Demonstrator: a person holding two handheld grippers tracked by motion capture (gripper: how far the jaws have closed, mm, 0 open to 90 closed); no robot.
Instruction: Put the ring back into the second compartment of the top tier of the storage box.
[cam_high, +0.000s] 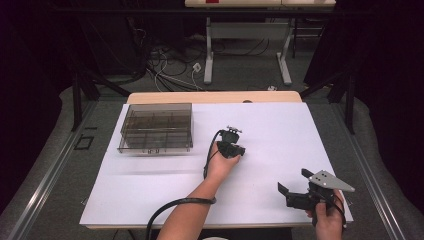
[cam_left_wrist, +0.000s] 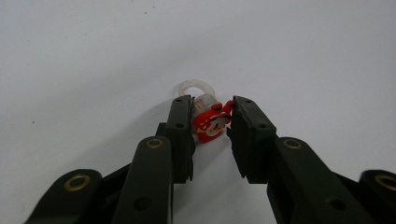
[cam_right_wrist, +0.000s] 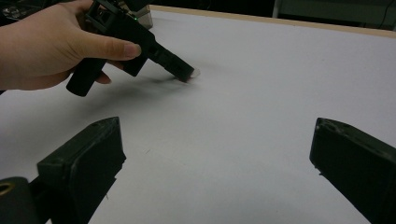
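Your left gripper (cam_left_wrist: 212, 122) is tipped down onto the white sheet (cam_high: 270, 130), and its two matte black jaws have closed in on a small toy ring (cam_left_wrist: 210, 120): a glossy red and white charm with a cartoon face, mounted on a clear plastic hoop that loops up behind the tips. The left jaw pad presses flat against the charm; the right pad touches its red edge, so the grip looks made, though only lightly. The ring sits near the middle of the table (cam_high: 215, 96), on the smooth paper, just in front of your left hand (cam_high: 220, 161).

From the right gripper view, your left hand (cam_right_wrist: 51, 44) wraps the boxy black handle, and the clear bit of the ring (cam_right_wrist: 191, 73) shows pale at the jaw tips.

Your right gripper (cam_high: 295, 186) hangs near the front right corner of the sheet, its blunt black jaws spread wide with nothing between them, a grey three-cornered plate on top.

A smoky translucent plastic box (cam_high: 156, 127), rectangular with inner dividers, stands at the far left of the sheet, well apart from both grippers. A thick black cable (cam_high: 172, 206) curves away under your left forearm
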